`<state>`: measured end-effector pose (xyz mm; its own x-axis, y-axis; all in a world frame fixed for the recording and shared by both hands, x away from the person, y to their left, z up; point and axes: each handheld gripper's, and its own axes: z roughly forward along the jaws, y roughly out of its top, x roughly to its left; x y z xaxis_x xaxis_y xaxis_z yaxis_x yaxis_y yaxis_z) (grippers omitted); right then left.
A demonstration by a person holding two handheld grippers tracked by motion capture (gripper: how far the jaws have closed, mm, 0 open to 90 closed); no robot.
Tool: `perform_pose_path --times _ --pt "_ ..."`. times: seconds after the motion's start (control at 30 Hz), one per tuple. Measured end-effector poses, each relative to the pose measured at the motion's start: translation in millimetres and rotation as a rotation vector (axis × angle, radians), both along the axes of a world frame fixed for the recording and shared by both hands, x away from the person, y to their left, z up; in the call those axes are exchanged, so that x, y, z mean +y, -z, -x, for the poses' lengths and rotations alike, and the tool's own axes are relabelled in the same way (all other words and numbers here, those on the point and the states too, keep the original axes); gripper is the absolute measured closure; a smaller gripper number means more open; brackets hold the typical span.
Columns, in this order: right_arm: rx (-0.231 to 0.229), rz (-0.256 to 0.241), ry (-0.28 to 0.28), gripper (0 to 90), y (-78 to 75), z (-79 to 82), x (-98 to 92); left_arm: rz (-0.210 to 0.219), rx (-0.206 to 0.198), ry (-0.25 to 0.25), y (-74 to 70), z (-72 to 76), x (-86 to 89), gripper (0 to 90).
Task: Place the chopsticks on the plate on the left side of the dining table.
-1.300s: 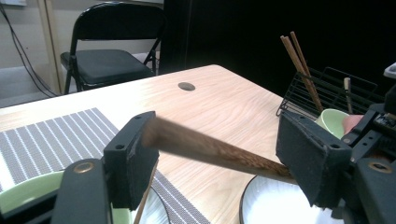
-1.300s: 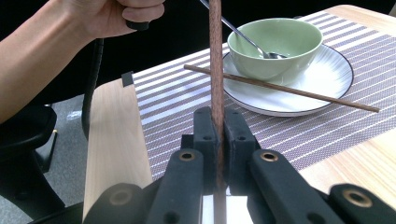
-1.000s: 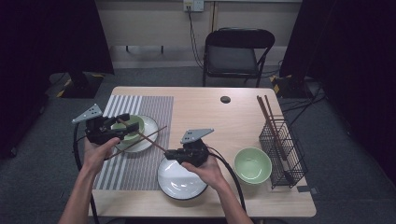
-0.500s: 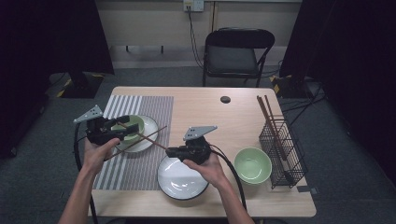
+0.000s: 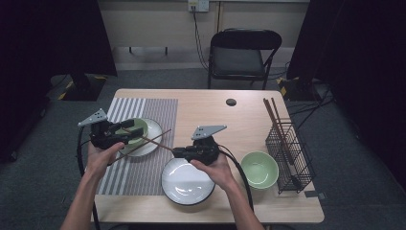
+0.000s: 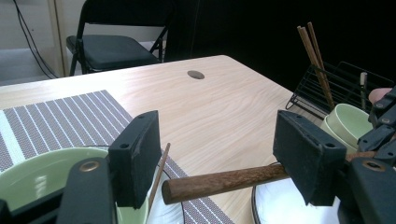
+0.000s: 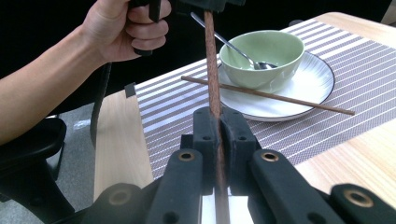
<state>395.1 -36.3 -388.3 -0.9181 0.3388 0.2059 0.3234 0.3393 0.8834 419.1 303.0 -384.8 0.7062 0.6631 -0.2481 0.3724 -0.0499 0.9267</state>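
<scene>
your right gripper [image 7: 217, 128] still pinches the chopstick [image 7: 211, 70]; your left gripper [image 6: 219, 158], jaws spread around its end, has barely shifted over the plate [image 5: 155, 128].

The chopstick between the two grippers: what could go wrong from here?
1. The left gripper is open around the end of the chopstick. If the right gripper lets go before it shuts, the stick would probably drop.
2. The green bowl and the second chopstick, lying across the white plate, are close below, so a swing could knock them.
</scene>
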Motion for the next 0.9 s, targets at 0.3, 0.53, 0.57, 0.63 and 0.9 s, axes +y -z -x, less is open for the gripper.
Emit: perform_pose_path --times 0.3,0.53,0.57,0.63,0.9 --pt "-0.022 -0.035 0.017 85.7 -14.2 -4.4 -10.5 -0.008 0.001 0.022 4.0 -1.0 -1.2 34.6" --pt "-0.026 -0.036 0.029 85.7 -19.1 -5.7 -17.0 -0.023 0.014 0.020 7.8 -3.0 -3.3 34.7" --pt "-0.026 -0.034 0.030 85.7 -20.5 -5.9 -18.0 -0.026 0.013 0.020 8.1 -3.4 -3.5 34.8" --pt "-0.030 -0.026 0.031 85.7 -21.5 -5.8 -18.3 -0.031 0.015 0.021 9.2 -3.6 -4.6 34.9" --pt "-0.027 -0.004 0.065 85.8 -25.6 -11.2 -24.8 -0.012 0.007 0.039 9.7 -3.5 -6.4 33.7"
